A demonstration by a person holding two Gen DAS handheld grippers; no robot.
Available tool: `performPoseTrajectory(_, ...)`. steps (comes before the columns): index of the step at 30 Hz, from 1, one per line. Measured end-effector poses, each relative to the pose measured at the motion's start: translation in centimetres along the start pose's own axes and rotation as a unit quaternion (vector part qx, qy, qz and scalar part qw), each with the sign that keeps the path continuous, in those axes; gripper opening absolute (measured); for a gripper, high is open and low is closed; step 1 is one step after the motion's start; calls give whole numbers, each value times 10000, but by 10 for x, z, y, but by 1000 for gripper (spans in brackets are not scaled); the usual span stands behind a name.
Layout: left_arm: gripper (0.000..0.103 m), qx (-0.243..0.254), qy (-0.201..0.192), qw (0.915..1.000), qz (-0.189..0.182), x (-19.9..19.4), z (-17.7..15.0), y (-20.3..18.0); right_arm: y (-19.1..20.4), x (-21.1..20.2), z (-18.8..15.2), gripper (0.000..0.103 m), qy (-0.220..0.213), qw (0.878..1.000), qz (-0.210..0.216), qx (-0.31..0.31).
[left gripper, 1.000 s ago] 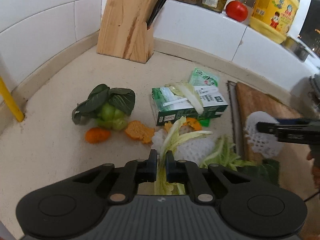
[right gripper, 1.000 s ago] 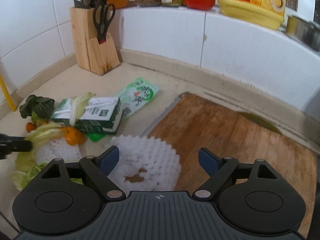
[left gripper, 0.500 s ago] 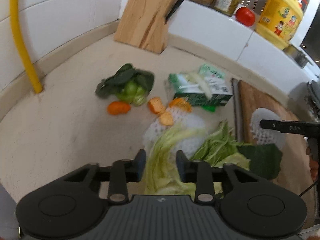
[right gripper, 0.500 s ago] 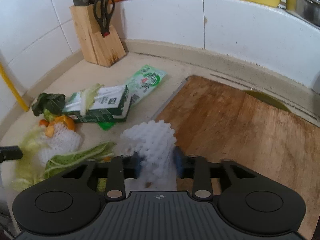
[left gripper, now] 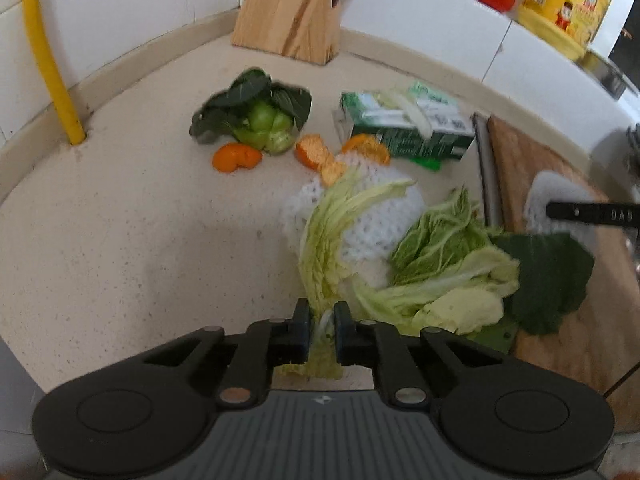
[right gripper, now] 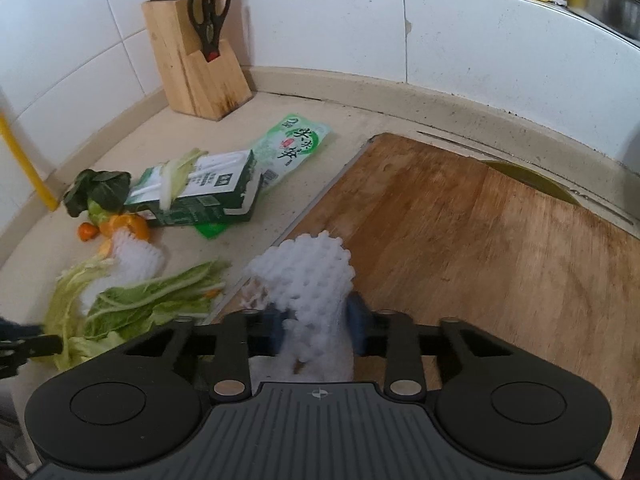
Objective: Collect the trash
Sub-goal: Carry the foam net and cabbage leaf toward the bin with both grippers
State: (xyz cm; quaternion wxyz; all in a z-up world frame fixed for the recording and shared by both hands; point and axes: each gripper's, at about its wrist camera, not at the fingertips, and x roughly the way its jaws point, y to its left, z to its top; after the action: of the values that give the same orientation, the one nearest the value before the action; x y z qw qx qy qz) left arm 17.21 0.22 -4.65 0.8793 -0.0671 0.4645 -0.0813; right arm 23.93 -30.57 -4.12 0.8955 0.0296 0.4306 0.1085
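Left wrist view: the left tool (left gripper: 322,320) is clamped on a cabbage leaf (left gripper: 320,252) that trails over a foam net (left gripper: 372,220) on the worktop (left gripper: 140,240).

Right wrist view: the right tool (right gripper: 316,328) has just been closing and grips a foam sleeve (right gripper: 312,280) at the cutting board (right gripper: 480,240) edge.
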Motion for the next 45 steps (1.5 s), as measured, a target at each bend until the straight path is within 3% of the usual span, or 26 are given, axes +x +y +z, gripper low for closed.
performPoseTrajectory(5,6,19,-438,9990,-96,-34,4,1,1,-20,0,25,-154,9996,200,93)
performPoseTrajectory(17,6,-173,-996,9945,-265,-97,-8,18,38,-76,7,23,-828,9939,727,9)
performPoseTrajectory(24,6,-276,-1229,9916,-307,-115,-15,29,62,-85,10,22,-1001,9920,773,-46)
performPoseTrajectory(35,6,-324,-1690,9843,-406,-143,-12,45,98,-123,31,22,-1616,9829,849,-253)
performPoseTrajectory(45,6,-454,-1785,9828,-146,-156,-22,66,149,-107,29,22,-1329,9806,1281,-655)
